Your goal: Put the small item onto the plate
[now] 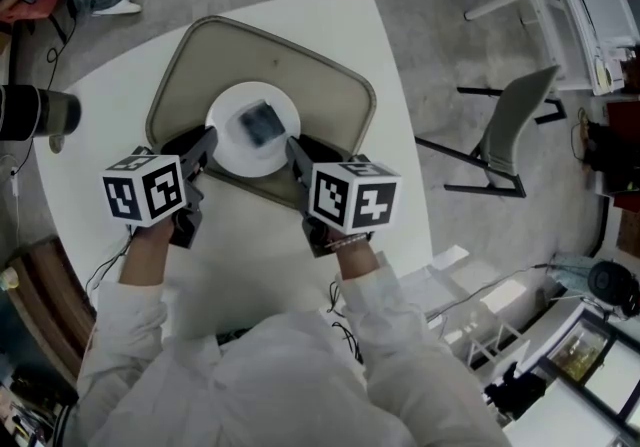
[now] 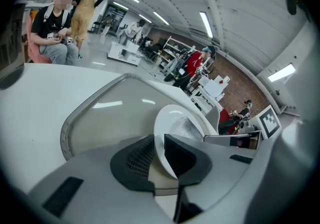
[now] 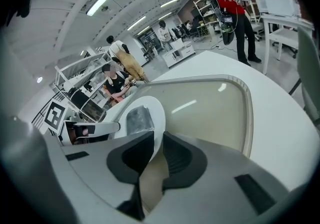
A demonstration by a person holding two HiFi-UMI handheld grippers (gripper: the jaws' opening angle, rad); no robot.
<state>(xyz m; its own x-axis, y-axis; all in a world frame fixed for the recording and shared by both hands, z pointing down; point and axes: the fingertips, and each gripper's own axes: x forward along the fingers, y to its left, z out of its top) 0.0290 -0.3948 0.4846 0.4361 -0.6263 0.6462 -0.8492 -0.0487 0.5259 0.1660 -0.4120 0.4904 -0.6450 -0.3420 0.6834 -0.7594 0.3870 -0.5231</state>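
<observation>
Left gripper view shows the left gripper (image 2: pixel 159 155) with its dark, bumpy jaws squeezed tight on the thin rim of the round white plate (image 2: pixel 172 118). The right gripper (image 3: pixel 155 155) pinches the rim on the other side the same way. The small item (image 1: pixel 262 122), a flat dark grey square, lies in the middle of the plate. The plate is over a smooth tan tray (image 1: pixel 330 85) with round corners. The tray sits on a white table (image 1: pixel 120 105).

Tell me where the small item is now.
In the head view, the small item lies near the middle of the plate, which the left hand-held gripper and right hand-held gripper grip by opposite edges over the tray.
</observation>
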